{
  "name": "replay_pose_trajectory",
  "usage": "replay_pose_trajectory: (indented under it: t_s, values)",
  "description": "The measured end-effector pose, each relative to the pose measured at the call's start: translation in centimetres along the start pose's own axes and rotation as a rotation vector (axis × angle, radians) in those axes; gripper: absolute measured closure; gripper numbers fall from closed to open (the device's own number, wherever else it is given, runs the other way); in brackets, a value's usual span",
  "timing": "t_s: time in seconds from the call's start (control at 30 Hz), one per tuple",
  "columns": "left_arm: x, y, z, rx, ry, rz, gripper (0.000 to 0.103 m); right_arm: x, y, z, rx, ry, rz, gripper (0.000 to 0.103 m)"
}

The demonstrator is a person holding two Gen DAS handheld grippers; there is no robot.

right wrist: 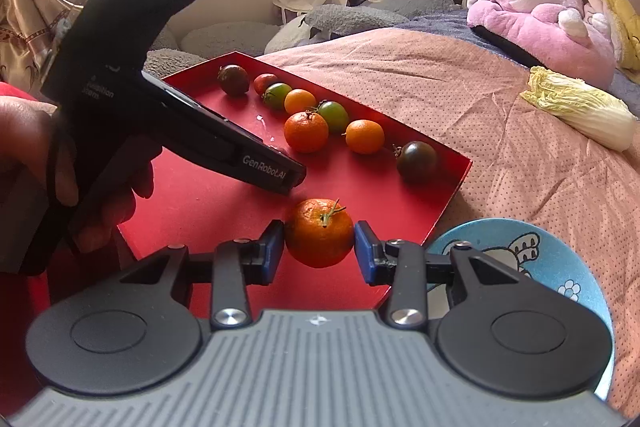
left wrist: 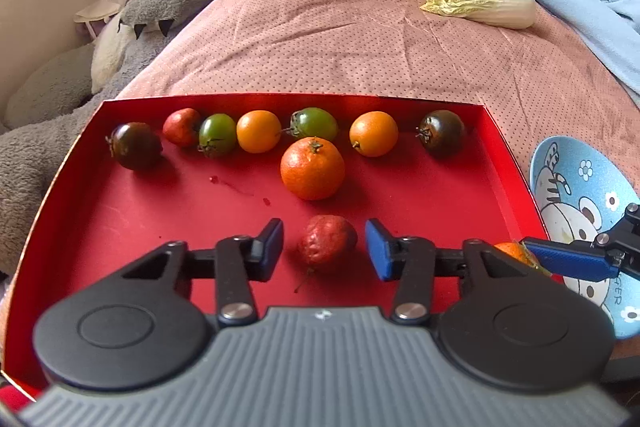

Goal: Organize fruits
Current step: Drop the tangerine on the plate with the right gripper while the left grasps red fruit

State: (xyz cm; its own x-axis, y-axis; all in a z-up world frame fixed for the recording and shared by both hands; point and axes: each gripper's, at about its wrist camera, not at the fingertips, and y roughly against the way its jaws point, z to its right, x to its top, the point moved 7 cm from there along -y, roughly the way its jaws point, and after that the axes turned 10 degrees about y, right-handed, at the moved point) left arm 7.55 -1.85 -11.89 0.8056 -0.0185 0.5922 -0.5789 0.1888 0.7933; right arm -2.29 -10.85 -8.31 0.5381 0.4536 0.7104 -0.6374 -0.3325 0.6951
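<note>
A red tray (left wrist: 120, 227) lies on the bed with a row of small tomatoes and oranges along its far wall and a larger tangerine (left wrist: 312, 169) in front of them. My left gripper (left wrist: 324, 247) points down into the tray, its blue pads on either side of a wrinkled red fruit (left wrist: 327, 243), with a thin gap on each side. My right gripper (right wrist: 319, 247) is shut on a second tangerine (right wrist: 318, 233), stem up, over the tray's near right corner. The left wrist view shows that gripper (left wrist: 536, 259) at the right edge.
A blue cartoon bowl (left wrist: 580, 195) sits right of the tray, also seen as the bowl (right wrist: 560, 259) under my right gripper. A napa cabbage (left wrist: 476, 1) lies further back on the pink quilt. Plush toys line the left side and the headboard. A hand (right wrist: 32, 147) holds the left gripper's handle.
</note>
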Motion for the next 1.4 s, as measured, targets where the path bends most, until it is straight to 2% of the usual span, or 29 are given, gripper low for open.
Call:
replay_pose_trajectory:
  t_s: [0.03,0.2,0.37,0.6,0.8,1.13,1.23,1.37,1.4]
  values:
    - [-0.1,-0.1,0.0,-0.005,0.003,-0.011,0.067,0.0,0.2,0.0,-0.001,-0.001,0.001,0.059]
    - [-0.2,-0.1,0.4,-0.015,0.001,-0.012,0.068,-0.6,1.5,0.3,-0.015,-0.021,0.006,0.059]
    - [0.0,0.9,1.0,-0.023,-0.012,0.030,0.068,-1.7,3.0,1.4,-0.042,-0.061,0.011,0.059]
    - [0.1,1.5,2.0,-0.028,-0.024,0.049,0.068,-5.5,6.4,5.9,-0.166,-0.129,-0.011,0.059]
    - [0.2,2.4,3.7,-0.079,-0.034,0.072,0.068,-10.3,6.5,11.0,-0.283,-0.231,-0.088,0.059]
    - [-0.5,3.3,7.6,-0.157,-0.114,0.106,0.068,-13.0,5.1,13.2,-0.330,-0.274,-0.144,0.059]
    - [-0.6,3.7,8.4,-0.182,-0.119,0.120,0.068,-12.9,5.4,13.0,-0.335,-0.270,-0.135,0.051]
    - [-1.2,4.0,10.2,-0.205,-0.147,0.119,0.068,-12.4,6.8,12.0,-0.350,-0.245,-0.105,0.029]
    - [-1.5,3.9,10.7,-0.212,-0.153,0.116,0.068,-12.3,7.3,11.7,-0.355,-0.235,-0.097,0.028]
